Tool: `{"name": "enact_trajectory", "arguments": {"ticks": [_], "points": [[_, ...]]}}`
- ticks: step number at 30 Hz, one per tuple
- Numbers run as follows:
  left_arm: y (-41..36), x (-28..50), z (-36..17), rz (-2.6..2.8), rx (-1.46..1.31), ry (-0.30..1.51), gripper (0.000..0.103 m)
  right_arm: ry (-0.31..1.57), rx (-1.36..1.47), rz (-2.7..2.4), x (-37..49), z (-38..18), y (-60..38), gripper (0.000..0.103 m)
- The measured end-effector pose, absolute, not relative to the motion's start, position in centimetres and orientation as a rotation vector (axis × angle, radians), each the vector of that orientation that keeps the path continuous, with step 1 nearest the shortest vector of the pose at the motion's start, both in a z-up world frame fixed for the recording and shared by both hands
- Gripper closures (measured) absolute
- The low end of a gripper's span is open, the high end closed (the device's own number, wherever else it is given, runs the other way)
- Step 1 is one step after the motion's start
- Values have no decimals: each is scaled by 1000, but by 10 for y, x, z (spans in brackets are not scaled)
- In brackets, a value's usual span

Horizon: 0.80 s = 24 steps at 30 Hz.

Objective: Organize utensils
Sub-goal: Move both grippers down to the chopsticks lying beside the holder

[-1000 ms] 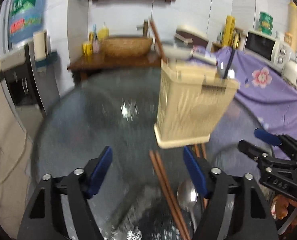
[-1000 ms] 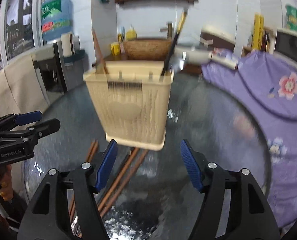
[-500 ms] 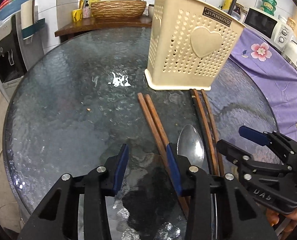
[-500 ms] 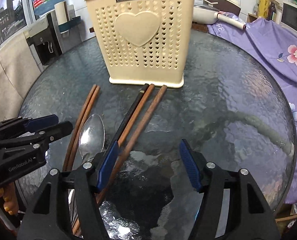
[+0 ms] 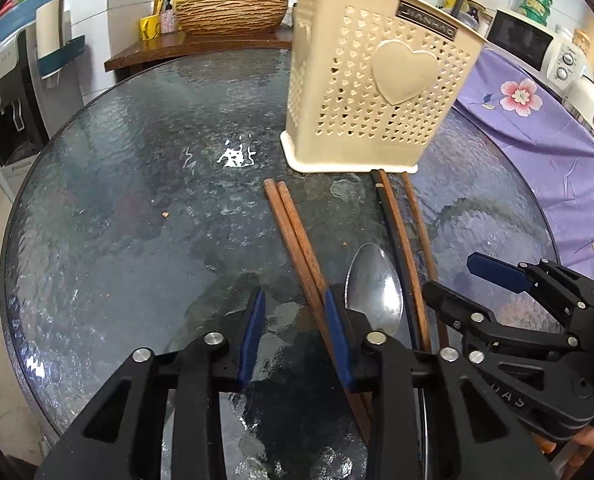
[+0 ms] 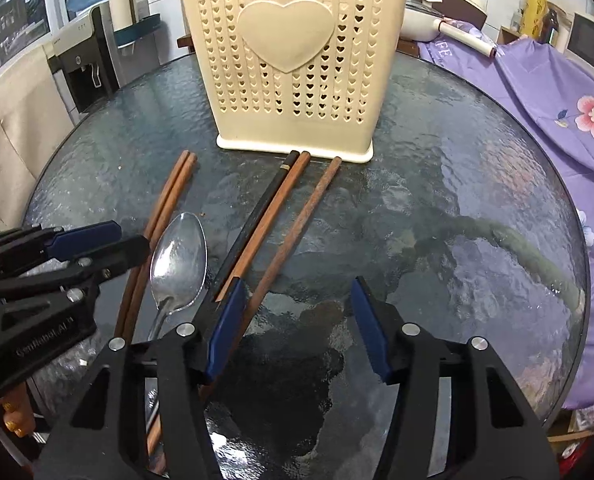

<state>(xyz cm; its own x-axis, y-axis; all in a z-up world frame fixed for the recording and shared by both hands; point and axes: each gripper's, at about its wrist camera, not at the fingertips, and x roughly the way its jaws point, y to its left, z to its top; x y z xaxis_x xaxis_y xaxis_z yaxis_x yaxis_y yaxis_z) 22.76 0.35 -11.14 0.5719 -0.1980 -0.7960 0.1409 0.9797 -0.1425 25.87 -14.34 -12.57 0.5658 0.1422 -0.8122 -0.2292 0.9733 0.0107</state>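
Note:
A cream perforated utensil holder [image 5: 377, 92] with a heart stands on the round glass table [image 5: 137, 200]; it also shows in the right wrist view [image 6: 293, 60]. In front of it lie a pair of brown chopsticks [image 5: 293, 232], a metal spoon [image 5: 373, 288], and a dark chopstick beside two brown ones [image 5: 401, 240]. My left gripper [image 5: 293, 336] is open and empty, low over the table just left of the brown pair. My right gripper [image 6: 297, 328] is open and empty, its left finger over the lower ends of the dark and brown chopsticks [image 6: 265, 220]. The spoon [image 6: 179, 260] lies left of it.
A purple flowered cloth [image 5: 537, 120] covers a surface to the right. A wooden side table with a woven basket [image 5: 229, 12] stands behind the glass table. A water dispenser [image 5: 9, 92] stands at the left. A microwave [image 5: 529, 44] is at the far right.
Both grippers have come down and closer to the table, from level with the holder to over the utensils. My left gripper's fingers have narrowed. The right stays wide.

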Motion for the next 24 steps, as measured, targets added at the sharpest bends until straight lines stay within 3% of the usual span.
{"name": "enact_trajectory", "arguments": {"ticks": [10, 24], "points": [[16, 231, -110, -170, -78, 955, 74, 958, -92, 186, 261, -125, -169, 50], [13, 270, -109, -125, -154, 948, 75, 948, 0, 138, 307, -123, -170, 65]]}}
